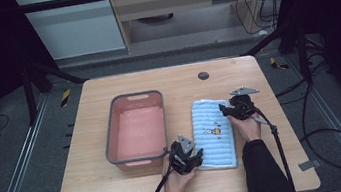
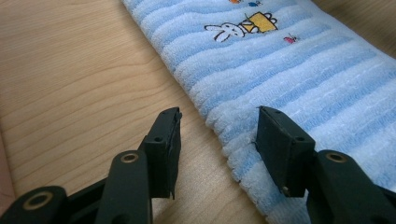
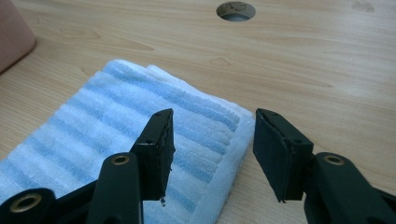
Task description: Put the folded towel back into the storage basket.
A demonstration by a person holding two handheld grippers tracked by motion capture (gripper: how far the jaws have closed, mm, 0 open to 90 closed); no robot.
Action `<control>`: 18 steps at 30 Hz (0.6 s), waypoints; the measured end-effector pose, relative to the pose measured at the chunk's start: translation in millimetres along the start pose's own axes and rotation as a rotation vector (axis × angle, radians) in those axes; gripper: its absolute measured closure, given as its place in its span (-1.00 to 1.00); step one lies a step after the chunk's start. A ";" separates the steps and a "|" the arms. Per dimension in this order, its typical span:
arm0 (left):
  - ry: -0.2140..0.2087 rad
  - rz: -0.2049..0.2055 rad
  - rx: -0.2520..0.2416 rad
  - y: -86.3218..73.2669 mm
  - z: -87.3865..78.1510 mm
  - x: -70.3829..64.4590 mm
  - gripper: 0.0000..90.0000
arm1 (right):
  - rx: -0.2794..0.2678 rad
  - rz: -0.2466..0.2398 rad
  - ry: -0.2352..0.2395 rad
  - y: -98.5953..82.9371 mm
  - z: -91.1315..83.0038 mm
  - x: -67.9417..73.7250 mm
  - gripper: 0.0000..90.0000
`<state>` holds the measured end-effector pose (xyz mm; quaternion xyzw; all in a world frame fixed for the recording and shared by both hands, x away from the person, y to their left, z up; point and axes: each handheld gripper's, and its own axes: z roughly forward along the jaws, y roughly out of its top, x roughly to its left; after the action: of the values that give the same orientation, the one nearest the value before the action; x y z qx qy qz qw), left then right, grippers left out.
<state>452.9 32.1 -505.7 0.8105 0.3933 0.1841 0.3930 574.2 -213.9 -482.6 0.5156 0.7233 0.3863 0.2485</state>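
High view puts the left gripper [image 1: 185, 155] at the near left corner of the folded towel [image 1: 211, 126], jaws spread. From the left gripper view one jaw stands over bare table [image 2: 70, 74], the other over the pile, with the towel's edge between them. Farther up, the right gripper [image 1: 237, 108] is also spread, straddling the far right corner, one jaw over cloth and one off it.

A likely slip, as I judge it: either pair closing on the top layer alone, so the fold peels open instead of lifting whole (the layers show plainly at the far corner).

The towel is soft ribbed terry, blue and white stripes, with a small embroidered rabbit [image 2: 227, 31]. Beside it sits a pink rectangular basin [image 1: 135, 127] with a grey rim, smooth plastic on pale wood.
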 end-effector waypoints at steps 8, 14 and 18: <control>-0.015 -0.024 0.012 -0.1 1.5 1.0 0.13 | 0.040 -0.006 0.000 -5.4 8.6 1.0 0.10; -0.017 -0.028 0.010 -0.6 1.9 0.8 0.17 | 0.070 -0.010 0.008 -9.9 12.7 -0.8 0.12; -0.019 -0.029 0.008 -0.7 1.8 -0.6 0.26 | 0.072 -0.001 0.012 -12.6 14.0 -1.2 0.15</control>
<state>453.3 31.0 -507.3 0.8080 0.4018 0.1690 0.3964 578.3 -213.0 -501.0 0.5215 0.7385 0.3629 0.2258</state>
